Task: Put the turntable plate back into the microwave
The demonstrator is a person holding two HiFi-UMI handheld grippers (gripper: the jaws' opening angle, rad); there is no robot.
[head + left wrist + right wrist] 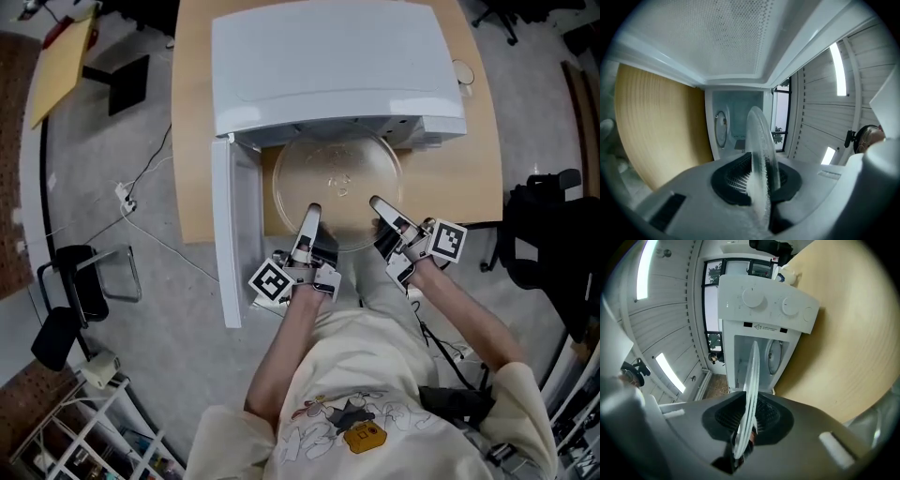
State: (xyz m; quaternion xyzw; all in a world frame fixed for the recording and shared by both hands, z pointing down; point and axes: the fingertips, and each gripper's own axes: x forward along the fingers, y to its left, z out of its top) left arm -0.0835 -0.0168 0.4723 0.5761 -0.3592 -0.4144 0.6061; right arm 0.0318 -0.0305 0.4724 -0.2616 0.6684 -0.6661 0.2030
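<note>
Clear round glass turntable plate lies level, half inside the open white microwave on the wooden bench, its outer rim clenched by left claw and right claw.

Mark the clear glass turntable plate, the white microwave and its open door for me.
clear glass turntable plate (337, 187): head view, centre of the disc.
white microwave (328, 66): head view, middle of its top panel.
open white microwave door (223, 244): head view, its top edge.

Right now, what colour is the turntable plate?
The turntable plate is clear glass; best in head view.
</note>
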